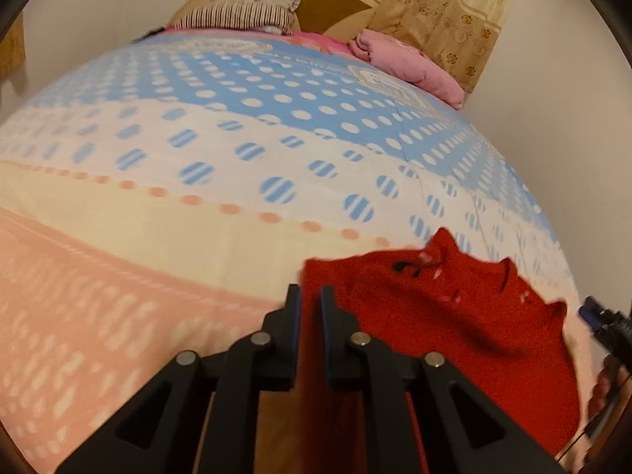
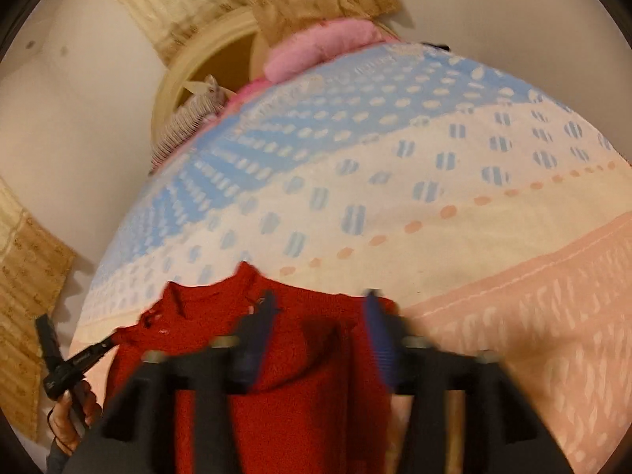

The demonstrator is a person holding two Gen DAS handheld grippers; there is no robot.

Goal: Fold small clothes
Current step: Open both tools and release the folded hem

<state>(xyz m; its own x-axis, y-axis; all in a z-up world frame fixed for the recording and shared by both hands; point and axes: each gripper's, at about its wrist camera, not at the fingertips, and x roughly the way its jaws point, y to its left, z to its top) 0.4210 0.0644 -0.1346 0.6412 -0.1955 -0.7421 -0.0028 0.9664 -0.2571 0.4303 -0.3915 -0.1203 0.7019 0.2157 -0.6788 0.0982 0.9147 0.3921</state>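
Observation:
A small red knitted garment with little buttons lies partly crumpled on the bed's dotted sheet, near the sheet's front edge. My left gripper stands at the garment's left edge with only a narrow gap between its jaws; red cloth shows in that gap, and the pads look slightly off it. My right gripper hovers blurred over the garment, its fingers wide apart and not pressing the cloth beneath. Each gripper appears at the edge of the other's view: the right gripper and the left gripper.
A striped pillow and a pink blanket lie at the head of the bed by the cream headboard. A beige patterned curtain hangs behind. A person's hand holds the left gripper. White walls border the bed.

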